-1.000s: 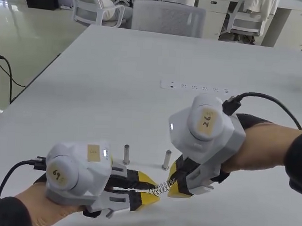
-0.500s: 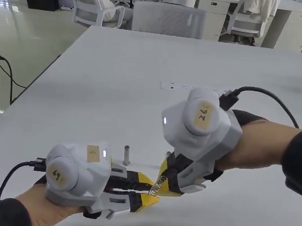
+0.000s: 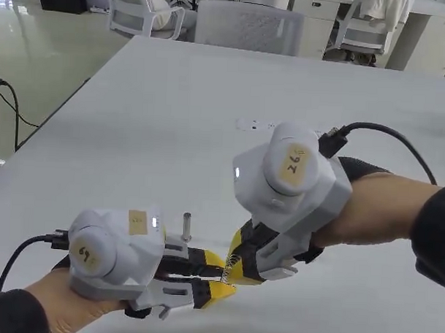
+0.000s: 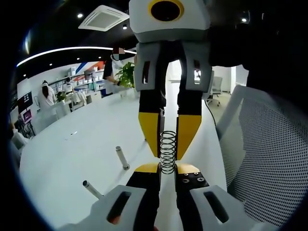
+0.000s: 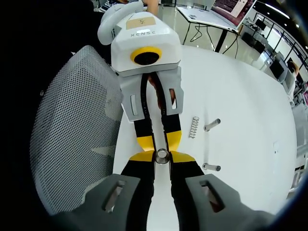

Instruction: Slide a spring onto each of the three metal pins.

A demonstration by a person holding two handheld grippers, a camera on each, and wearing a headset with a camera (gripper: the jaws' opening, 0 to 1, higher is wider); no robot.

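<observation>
A small metal spring (image 3: 231, 267) spans the gap between the two grippers just above the white table (image 3: 173, 121). My right gripper (image 3: 238, 262) is shut on it; in the left gripper view the spring (image 4: 167, 153) runs lengthwise between that gripper's yellow fingers (image 4: 150, 131). My left gripper (image 3: 220, 280) faces it tip to tip and pinches the spring's near end. The right gripper view looks at the spring (image 5: 162, 155) end-on. One metal pin (image 3: 187, 227) stands behind the left gripper. Two pins (image 4: 122, 158) (image 4: 92, 189) stand upright to the side.
A second spring (image 5: 194, 127) lies flat on the table beside a pin (image 5: 211, 125), with another pin (image 5: 211, 167) nearby. A power strip (image 3: 257, 125) is set in the table's middle. Chairs (image 3: 249, 25) stand at the far end. A black cable (image 3: 377, 134) trails from the right gripper.
My right gripper has moved left toward the left gripper and now hides the right-hand pin in the head view. Less of the spring shows between the tips. The left gripper has barely moved.
</observation>
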